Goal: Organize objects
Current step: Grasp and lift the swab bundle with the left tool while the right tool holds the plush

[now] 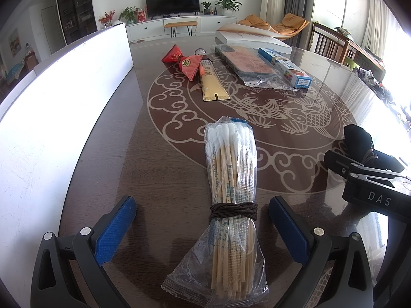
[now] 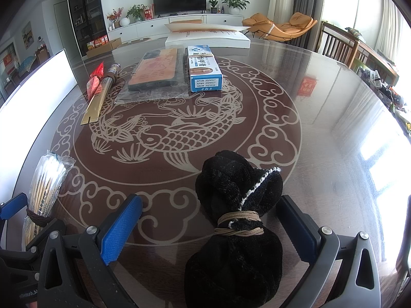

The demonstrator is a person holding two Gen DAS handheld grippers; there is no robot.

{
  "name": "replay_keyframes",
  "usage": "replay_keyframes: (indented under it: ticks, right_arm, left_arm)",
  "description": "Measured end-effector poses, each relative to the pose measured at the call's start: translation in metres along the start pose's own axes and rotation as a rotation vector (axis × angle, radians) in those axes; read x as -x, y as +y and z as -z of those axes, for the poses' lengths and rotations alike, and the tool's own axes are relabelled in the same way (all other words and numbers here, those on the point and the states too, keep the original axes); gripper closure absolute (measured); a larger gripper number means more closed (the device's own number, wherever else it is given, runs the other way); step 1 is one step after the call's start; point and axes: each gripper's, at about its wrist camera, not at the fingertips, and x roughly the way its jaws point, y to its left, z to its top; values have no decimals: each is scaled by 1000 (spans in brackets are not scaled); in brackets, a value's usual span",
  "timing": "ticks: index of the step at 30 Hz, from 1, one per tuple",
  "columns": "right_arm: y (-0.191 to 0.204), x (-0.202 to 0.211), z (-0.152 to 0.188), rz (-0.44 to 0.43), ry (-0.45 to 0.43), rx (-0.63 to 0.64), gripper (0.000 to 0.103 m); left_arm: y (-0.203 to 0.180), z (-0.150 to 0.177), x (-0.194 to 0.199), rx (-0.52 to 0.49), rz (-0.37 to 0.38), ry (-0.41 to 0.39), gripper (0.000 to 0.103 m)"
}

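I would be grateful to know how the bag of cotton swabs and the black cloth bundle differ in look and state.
The bag of cotton swabs is a clear plastic pack of pale sticks with white tips; the black cloth bundle is dark, fuzzy fabric with a white trim. The swabs are long and slim, the cloth short and lumpy. The swabs' cord is dark brown, the cloth's tan. Both lie on the table, tied around the middle, each between open gripper fingers.

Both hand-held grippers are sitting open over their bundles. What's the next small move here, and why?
Probably close the left hand-held gripper on the cotton swab pack: the pack lies between its open fingers, near the dark cord, apart from both pads. The right hand-held gripper likewise straddles the black cloth bundle on the table, so it could follow.
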Motion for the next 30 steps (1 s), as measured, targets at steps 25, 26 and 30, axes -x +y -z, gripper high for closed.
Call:
replay_keyframes:
  ticks: [25,26,30]
  right_arm:
    - [0,0,0,0,0,0,0]
    - [0,0,-1,-5,8,6,0]
    - [-6,-2,-10,-71,87,57,3]
  left_arm:
    - [24,26,54,10,203,18,75]
    - [26,27,61,9,211,12,75]
    - [39,23,99,2,238,-43,75]
